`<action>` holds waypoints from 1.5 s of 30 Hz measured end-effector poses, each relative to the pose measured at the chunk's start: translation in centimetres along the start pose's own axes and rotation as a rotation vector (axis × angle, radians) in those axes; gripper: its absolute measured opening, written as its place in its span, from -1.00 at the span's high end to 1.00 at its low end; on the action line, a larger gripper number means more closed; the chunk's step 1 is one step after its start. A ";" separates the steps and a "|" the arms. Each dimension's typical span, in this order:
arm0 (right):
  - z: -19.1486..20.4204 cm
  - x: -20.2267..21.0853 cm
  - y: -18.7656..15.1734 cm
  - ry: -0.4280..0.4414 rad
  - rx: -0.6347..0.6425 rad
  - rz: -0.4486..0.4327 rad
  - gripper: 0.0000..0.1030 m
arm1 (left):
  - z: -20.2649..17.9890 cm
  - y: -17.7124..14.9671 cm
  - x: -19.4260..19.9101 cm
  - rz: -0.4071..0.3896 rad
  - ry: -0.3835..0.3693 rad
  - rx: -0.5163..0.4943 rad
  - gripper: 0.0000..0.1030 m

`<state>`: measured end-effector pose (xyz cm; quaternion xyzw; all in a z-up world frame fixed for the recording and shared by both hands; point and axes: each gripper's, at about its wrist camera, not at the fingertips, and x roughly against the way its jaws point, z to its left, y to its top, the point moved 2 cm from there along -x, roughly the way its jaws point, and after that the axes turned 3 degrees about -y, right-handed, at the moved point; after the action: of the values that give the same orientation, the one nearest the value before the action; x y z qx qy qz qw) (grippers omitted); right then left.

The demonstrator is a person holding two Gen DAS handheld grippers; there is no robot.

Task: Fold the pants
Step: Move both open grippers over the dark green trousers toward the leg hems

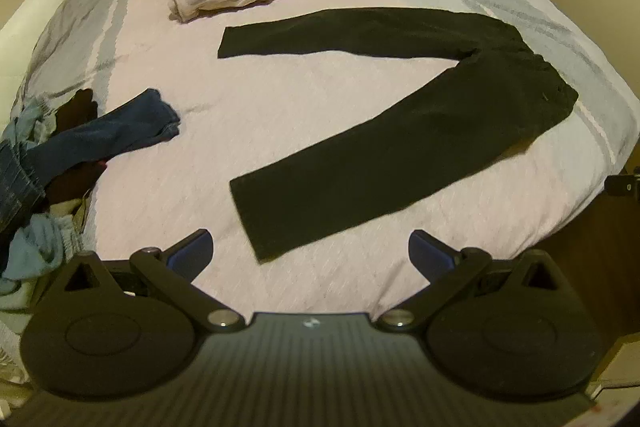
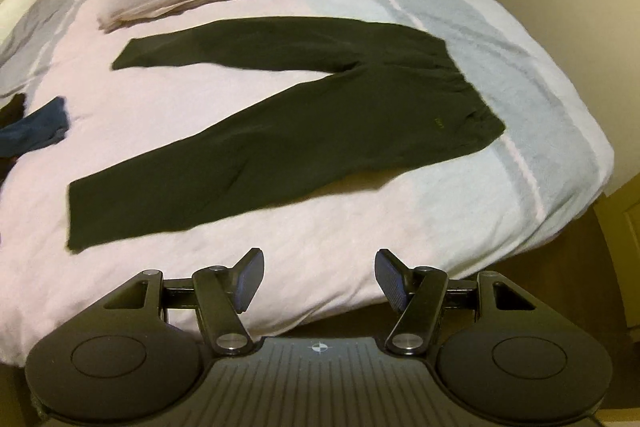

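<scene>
While black fabric pants (image 1: 400, 131) lie flat, legs splayed, waistband at bed (image 1: 304, 291) right edge, left gripper (image 1: 310, 253) and right gripper (image 2: 319, 277) hover near front edge, jaws released, empty.

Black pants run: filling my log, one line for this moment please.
black fabric pants: flat, legs spread, unfolded | left gripper: open | right gripper: open
</scene>
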<state>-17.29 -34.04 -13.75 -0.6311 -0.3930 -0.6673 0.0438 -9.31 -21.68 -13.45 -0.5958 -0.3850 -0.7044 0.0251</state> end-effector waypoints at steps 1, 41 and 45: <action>0.8 0.2 -0.3 0.007 0.006 0.005 -0.14 | 0.2 -0.3 0.1 0.006 -0.001 -0.001 -0.98; 3.5 -0.4 0.0 0.011 0.029 0.033 -0.14 | 1.3 0.1 -1.2 0.019 -0.052 -0.029 -0.98; 2.7 -0.7 0.0 -0.004 0.016 0.038 -0.14 | 0.9 0.5 -1.6 0.020 -0.060 -0.046 -0.98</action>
<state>-14.92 -32.80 -14.65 -0.6396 -0.3863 -0.6618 0.0609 -7.89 -22.18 -14.63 -0.6210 -0.3633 -0.6944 0.0071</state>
